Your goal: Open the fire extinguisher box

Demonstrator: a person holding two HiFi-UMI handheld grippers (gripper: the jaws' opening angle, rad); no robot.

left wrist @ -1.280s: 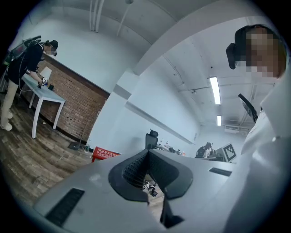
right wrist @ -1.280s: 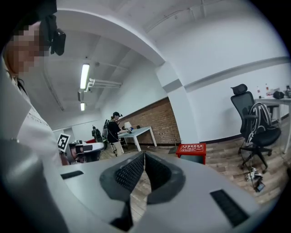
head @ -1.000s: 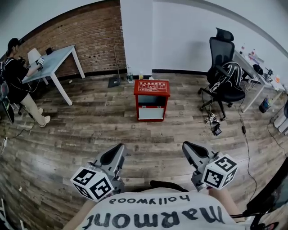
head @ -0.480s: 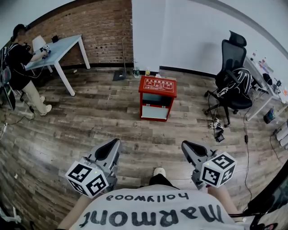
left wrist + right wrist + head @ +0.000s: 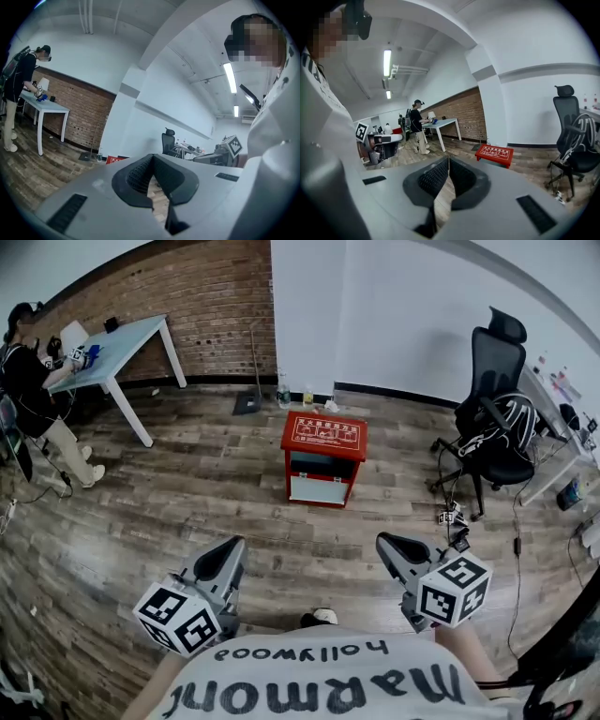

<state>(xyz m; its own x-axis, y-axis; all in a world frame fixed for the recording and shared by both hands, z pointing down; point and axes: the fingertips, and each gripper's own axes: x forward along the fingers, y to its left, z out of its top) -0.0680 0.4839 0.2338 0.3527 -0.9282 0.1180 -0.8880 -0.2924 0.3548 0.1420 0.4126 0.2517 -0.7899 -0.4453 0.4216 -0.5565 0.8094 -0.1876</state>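
The fire extinguisher box (image 5: 323, 457) looks like red painted metal, slightly glossy. The floor (image 5: 187, 512) is worn wood plank, and the wall (image 5: 202, 306) is rough brick. The left gripper (image 5: 228, 551) and right gripper (image 5: 388, 546) are matt grey plastic with ribbed black pads (image 5: 433, 178).

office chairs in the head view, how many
1. The black office chair stands at the right near the white wall, right of the red fire extinguisher box. Others may lie outside the frame.
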